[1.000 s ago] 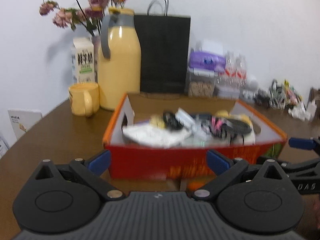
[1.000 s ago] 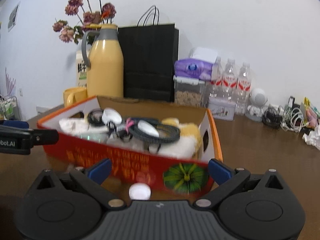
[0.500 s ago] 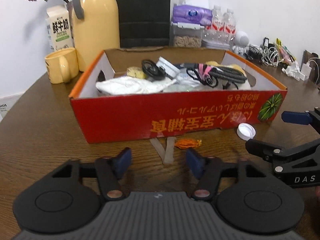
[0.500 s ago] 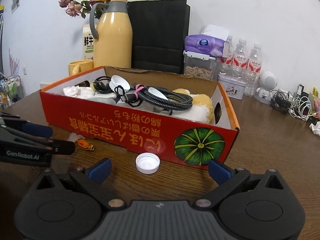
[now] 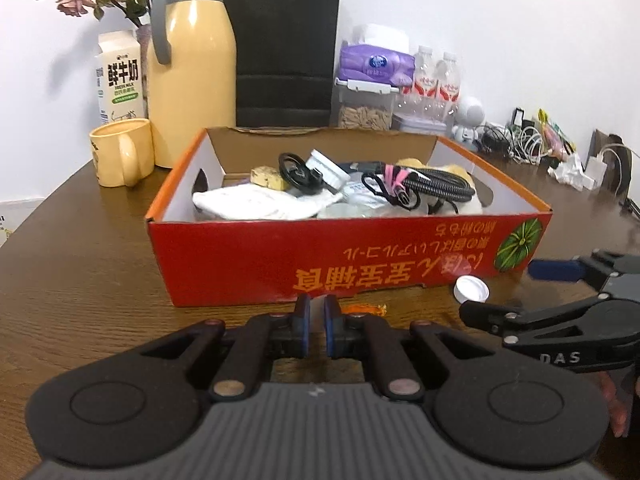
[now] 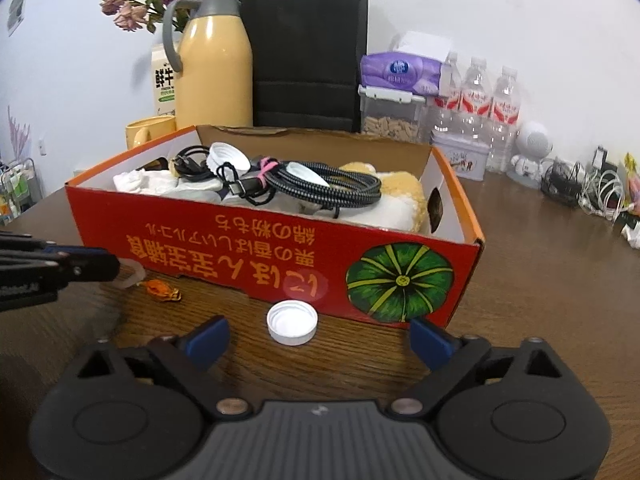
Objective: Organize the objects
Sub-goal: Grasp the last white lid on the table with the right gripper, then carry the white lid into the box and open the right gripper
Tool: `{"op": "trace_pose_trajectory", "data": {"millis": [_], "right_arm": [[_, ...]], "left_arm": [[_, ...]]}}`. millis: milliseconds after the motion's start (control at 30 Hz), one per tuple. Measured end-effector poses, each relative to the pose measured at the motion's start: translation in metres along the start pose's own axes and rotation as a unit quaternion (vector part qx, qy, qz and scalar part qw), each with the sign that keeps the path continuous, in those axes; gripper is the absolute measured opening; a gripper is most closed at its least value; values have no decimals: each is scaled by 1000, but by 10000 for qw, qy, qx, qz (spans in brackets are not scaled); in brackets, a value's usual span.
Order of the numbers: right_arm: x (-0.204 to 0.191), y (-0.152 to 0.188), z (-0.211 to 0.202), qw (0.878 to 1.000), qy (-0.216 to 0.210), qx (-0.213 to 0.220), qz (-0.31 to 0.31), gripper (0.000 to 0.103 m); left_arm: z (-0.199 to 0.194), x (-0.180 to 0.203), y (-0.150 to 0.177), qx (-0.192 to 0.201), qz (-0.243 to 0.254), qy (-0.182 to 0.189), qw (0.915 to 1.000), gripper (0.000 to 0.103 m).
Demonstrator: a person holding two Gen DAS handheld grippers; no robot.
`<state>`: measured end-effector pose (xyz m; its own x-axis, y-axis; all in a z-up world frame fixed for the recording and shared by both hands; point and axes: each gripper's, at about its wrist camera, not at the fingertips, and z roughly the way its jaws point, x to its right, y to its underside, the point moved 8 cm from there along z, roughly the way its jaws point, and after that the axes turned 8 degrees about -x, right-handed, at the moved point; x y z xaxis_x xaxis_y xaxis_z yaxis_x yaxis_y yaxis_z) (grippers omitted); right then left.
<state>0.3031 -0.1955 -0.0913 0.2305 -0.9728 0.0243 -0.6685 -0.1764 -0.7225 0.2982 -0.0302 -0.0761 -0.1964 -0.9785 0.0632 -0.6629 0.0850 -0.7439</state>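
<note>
A red cardboard box (image 5: 360, 264) (image 6: 240, 248) holds cables, cloths, caps and a plush toy. In front of it on the wooden table lie a white bottle cap (image 6: 292, 322) (image 5: 472, 289), an orange candy wrapper (image 6: 162, 290) (image 5: 366, 309) and a pale translucent strip (image 6: 132, 274). My left gripper (image 5: 316, 330) is shut on the strip (image 5: 316, 312), low at the box's front wall. My right gripper (image 6: 316, 338) is open, its fingers either side of the white cap, just short of it.
A yellow thermos (image 5: 192, 64), yellow mug (image 5: 120, 152), milk carton (image 5: 120, 80), black paper bag (image 5: 284, 52), tissue pack (image 6: 400, 72), water bottles (image 6: 476, 100) and tangled cables (image 6: 592, 188) stand behind and right of the box.
Both grippers drew back and down from the box to the table in front of it. The left jaws closed from wide open onto the strip. The right stayed open.
</note>
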Motion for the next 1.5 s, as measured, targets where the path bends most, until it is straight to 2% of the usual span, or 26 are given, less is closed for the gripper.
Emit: {"op": "trace_pose_trajectory", "data": {"millis": [133, 267, 333, 533, 1000, 1067, 1233, 1500], "right_arm": [[-6, -1, 8, 9997, -163, -141, 75, 55], [-16, -3, 9, 9996, -237, -116, 41, 45], [-19, -3, 8, 9995, -297, -94, 22, 27], [-21, -3, 3, 9996, -284, -3, -11, 27], [-27, -11, -32, 9971, -335, 681, -54, 27], [-26, -16, -40, 9956, -453, 822, -13, 27], [-22, -36, -49, 9934, -446, 1059, 6, 27], [-12, -73, -50, 9901, -254, 1379, 0, 27]], "left_arm": [[-2, -1, -1, 55, -29, 22, 10000, 8], [-3, 0, 0, 71, -10, 42, 10000, 8], [-3, 0, 0, 79, -7, 55, 10000, 8], [-5, -1, 1, 139, -24, 56, 9999, 8], [-26, -6, -6, 485, -229, 93, 9985, 8], [-31, -5, -11, 571, -213, 100, 9981, 8], [-43, 2, -32, 807, -108, 149, 9966, 8], [-48, 15, -75, 1199, 29, 24, 9928, 8]]}}
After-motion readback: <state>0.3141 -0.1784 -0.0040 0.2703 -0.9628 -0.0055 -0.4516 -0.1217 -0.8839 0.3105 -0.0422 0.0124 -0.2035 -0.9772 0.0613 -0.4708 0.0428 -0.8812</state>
